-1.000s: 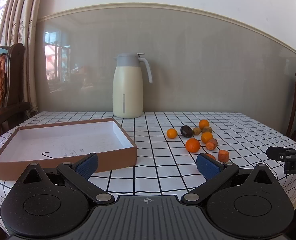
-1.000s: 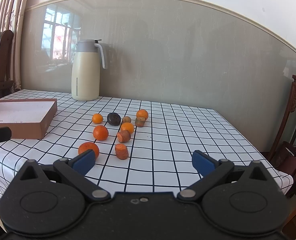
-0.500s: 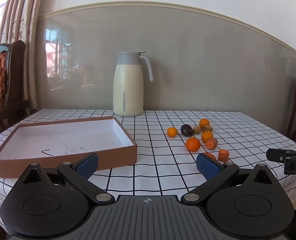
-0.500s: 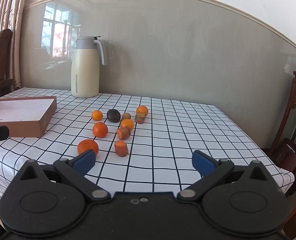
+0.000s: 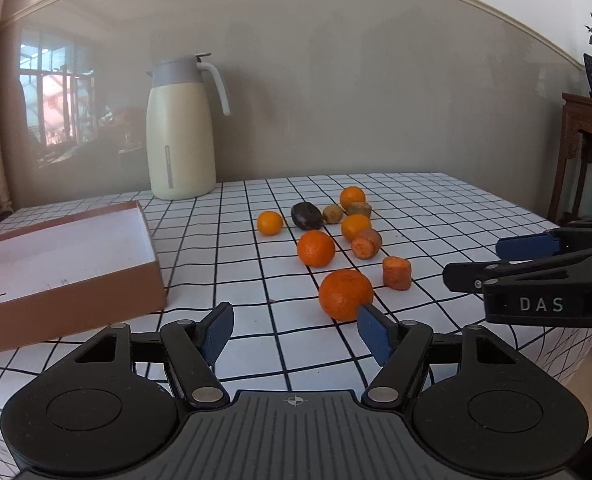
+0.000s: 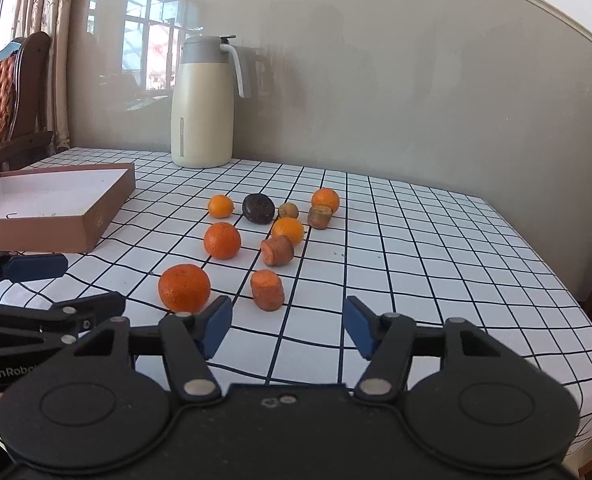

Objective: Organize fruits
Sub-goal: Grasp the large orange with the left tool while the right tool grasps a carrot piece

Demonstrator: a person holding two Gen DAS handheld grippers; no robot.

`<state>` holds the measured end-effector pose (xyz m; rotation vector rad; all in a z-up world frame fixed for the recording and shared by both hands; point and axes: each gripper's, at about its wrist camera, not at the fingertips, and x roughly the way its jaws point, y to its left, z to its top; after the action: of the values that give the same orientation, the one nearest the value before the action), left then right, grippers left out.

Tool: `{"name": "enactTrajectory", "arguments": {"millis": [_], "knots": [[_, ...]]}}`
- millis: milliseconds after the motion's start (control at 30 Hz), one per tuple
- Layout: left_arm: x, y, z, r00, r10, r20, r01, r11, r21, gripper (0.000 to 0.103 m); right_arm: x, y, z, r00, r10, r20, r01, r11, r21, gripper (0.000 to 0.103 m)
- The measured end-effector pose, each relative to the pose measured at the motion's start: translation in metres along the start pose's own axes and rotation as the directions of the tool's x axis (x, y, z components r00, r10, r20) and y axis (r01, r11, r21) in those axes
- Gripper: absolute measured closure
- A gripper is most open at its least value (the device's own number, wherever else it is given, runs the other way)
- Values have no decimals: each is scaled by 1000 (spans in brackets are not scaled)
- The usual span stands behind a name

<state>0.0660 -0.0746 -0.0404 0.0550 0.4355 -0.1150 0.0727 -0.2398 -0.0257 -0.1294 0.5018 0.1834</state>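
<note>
Several oranges, carrot chunks, a dark fruit point(image 5: 306, 216) and a small kiwi point(image 5: 332, 213) lie loose on the checked tablecloth. The nearest orange point(image 5: 346, 294) point(image 6: 184, 288) sits just beyond both grippers. A carrot chunk point(image 5: 396, 273) point(image 6: 267, 289) lies beside it. An open brown box point(image 5: 59, 256) point(image 6: 51, 204) with a white inside stands to the left. My left gripper point(image 5: 296, 332) is open and empty, its right pad close to the nearest orange. My right gripper point(image 6: 287, 326) is open and empty, just short of the carrot chunk.
A cream thermos jug point(image 5: 180, 136) point(image 6: 203, 104) stands at the back by the wall. The table's front edge is right under both grippers. A wooden chair point(image 6: 3, 104) stands at the left, a dark side table with a plant point(image 5: 588, 120) at the right.
Both grippers have moved forward and closer to the fruit, which now looks larger. The left gripper turned right, so the box slid to the left of its view. Both stay open.
</note>
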Motion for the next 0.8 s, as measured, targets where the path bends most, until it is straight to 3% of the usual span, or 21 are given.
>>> {"name": "enactTrajectory", "arguments": {"millis": [167,500,700,800], "knots": [[25,-12,-3,999,-20,-31,19,1000,-12,34,21,-6,0,1000,10,-30,-9,1000,11,63],[63,-13,0,999,-27,-47,26,999,-27,34,52,-15,7,998,31,-54,-30,999,24,63],[75,-7,8,999,-11,-35,12,1000,17,34,65,-17,15,995,78,-65,-73,995,73,63],[77,0,6,998,-32,-47,31,999,-15,34,74,-17,16,991,106,-86,-97,990,106,64]]}}
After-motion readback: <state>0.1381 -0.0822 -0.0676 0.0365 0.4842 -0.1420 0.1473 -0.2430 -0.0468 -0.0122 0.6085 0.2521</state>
